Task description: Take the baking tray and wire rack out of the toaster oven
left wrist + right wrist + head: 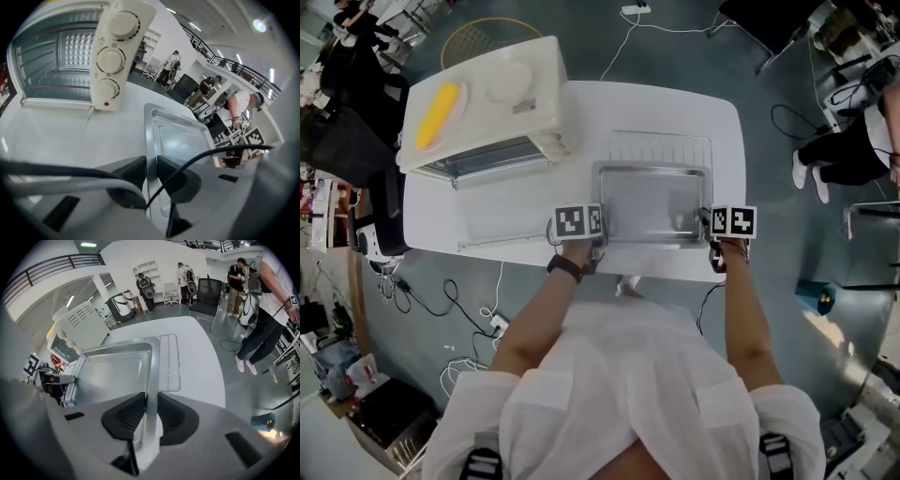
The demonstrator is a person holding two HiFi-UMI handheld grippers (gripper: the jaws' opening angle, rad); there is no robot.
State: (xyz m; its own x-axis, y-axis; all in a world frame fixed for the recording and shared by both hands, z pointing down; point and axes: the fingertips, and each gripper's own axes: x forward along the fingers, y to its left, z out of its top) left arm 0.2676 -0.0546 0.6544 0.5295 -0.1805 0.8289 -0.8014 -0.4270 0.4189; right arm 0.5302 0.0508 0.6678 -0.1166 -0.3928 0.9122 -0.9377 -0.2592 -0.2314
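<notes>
Tray [652,202] lies between left tongs [150,173] and right tongs [150,416] (rims pinched).

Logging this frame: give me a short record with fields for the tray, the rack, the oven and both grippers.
baking tray: silver rectangular metal baking tray, outside the oven, over the white table
wire rack: metal wire rack, on the table at the tray's far edge
toaster oven: cream toaster oven, door open, no tray or rack seen inside
left gripper: left gripper shut on the tray's left rim
right gripper: right gripper shut on the tray's right rim
oven top: yellow corn cob on a plate
</notes>
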